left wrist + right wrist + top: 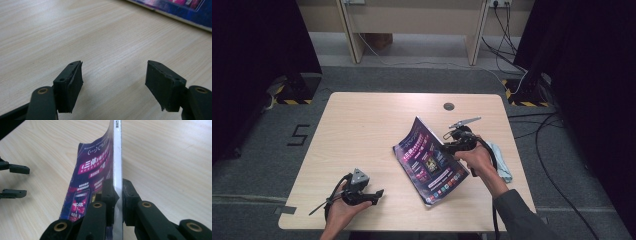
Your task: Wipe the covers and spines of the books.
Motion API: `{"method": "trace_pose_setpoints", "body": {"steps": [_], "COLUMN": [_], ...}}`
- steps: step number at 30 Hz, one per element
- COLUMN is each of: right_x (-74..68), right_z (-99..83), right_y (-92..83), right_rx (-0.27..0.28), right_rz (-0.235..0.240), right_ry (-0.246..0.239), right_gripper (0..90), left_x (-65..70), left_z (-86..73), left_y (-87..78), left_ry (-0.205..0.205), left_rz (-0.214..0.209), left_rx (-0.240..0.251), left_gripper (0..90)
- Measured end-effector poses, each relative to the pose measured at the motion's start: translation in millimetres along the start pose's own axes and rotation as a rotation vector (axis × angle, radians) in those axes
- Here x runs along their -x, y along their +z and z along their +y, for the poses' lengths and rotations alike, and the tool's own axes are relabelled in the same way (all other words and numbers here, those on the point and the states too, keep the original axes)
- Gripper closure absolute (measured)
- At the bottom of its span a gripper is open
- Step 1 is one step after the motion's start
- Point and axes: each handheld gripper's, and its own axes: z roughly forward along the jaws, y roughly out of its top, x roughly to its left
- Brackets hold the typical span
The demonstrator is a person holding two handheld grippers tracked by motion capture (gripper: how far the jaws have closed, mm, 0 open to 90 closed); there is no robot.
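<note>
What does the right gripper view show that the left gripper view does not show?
Right gripper view alone: the right gripper shut on the edge of the magazine, whose cover with printed characters stands lifted off the table; the left gripper is seen farther off, jaws apart.

Left gripper view alone: the left gripper's own pads close up, open, with nothing between them.

Both: the light wooden table and part of the purple magazine, which in the left gripper view is a strip at the top right.

The magazine (432, 161) has a dark purple cover with pink and white print and a white spine. The surface (362, 125) beneath it is pale wood grain. Both grippers' jaws are black.
</note>
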Motion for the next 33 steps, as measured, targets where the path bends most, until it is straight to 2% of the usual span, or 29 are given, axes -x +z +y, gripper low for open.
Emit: {"method": "trace_pose_setpoints", "body": {"steps": [2, 4, 17, 20, 22, 26, 28, 29, 31, 33], "right_x": [-2.4, -5.0, -14.1, -14.2, -12.6, -9.3, -10.6, -13.7, -18.0, -22.7], "right_z": [6.8, 13.7, 48.9, 57.1, 62.3, 64.5, 61.7, 59.0, 56.4, 54.3], "right_y": [-2.6, -5.2, -30.1, -36.0, -38.7, -38.4, -34.3, -31.8, -28.9, -26.2], "right_rx": [-0.016, -0.021, -0.015, -0.024, -0.035, -0.052, -0.057, -0.061, -0.059, -0.066], "right_rz": [-0.016, -0.031, -0.098, -0.142, -0.197, -0.269, -0.272, -0.264, -0.233, -0.222], "right_ry": [-0.02, -0.041, -0.117, -0.153, -0.177, -0.2, -0.212, -0.206, -0.218, -0.229], "right_gripper": [83.2, 83.2, 83.3, 83.3, 83.3, 83.2, 83.2, 83.2, 83.2, 83.1], "left_x": [-1.0, -0.8, 0.2, 0.6, 0.7, 1.3, 1.4, 1.5, 2.0, 2.2], "left_z": [-1.0, -1.6, -2.7, -2.7, -2.7, -2.2, -2.3, -2.3, -2.2, -2.2], "left_y": [1.7, 2.8, 4.9, 5.3, 5.4, 6.1, 6.1, 6.1, 6.2, 6.3], "left_ry": [0.006, 0.036, 0.036, 0.033, 0.032, 0.034, 0.033, 0.033, 0.03, 0.03], "left_rz": [0.015, 0.045, 0.043, 0.045, 0.045, 0.044, 0.045, 0.045, 0.047, 0.047], "left_rx": [-0.012, -0.038, -0.02, -0.016, -0.016, -0.015, -0.014, -0.014, -0.014, -0.013], "left_gripper": [29.4, 29.0, 25.3, 25.2, 25.1, 25.1, 25.1, 25.1, 25.0, 25.0]}}
